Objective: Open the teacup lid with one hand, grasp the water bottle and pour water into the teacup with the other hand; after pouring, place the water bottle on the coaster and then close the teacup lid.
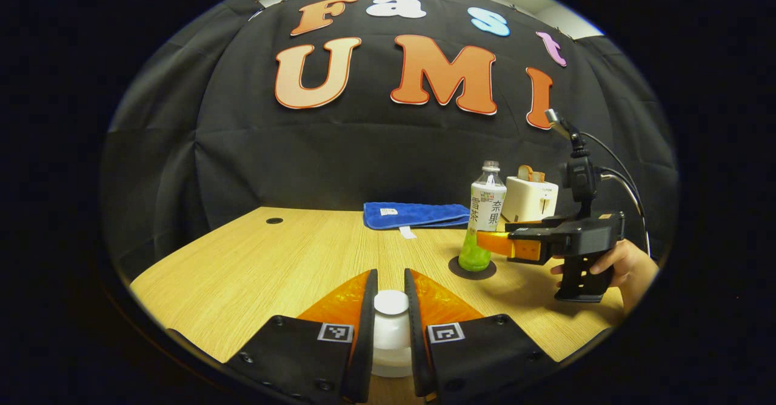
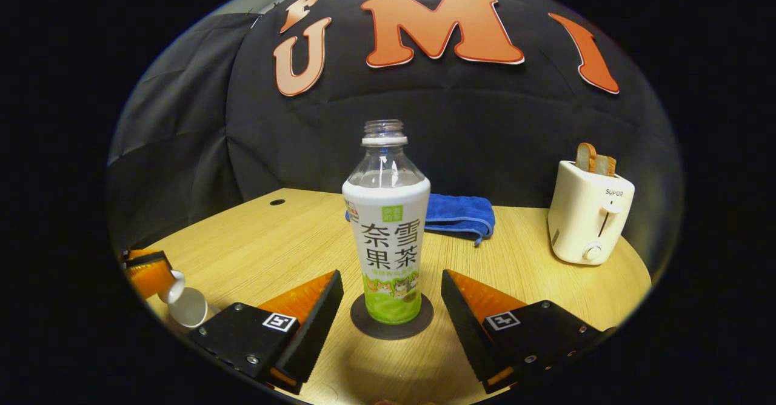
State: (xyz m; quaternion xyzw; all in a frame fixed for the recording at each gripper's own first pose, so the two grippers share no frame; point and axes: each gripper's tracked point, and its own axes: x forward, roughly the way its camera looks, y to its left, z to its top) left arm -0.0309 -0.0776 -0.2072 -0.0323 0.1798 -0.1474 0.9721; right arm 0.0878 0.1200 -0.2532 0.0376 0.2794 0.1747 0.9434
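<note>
Left gripper view first: left gripper [image 1: 391, 326] is pinched on the white teacup lid [image 1: 391, 303], probably so it can be moved. Right gripper view: right gripper [image 2: 392, 308] is spread wide around the water bottle [image 2: 388, 235], parked upright on the coaster [image 2: 364, 323], untouched.
</note>
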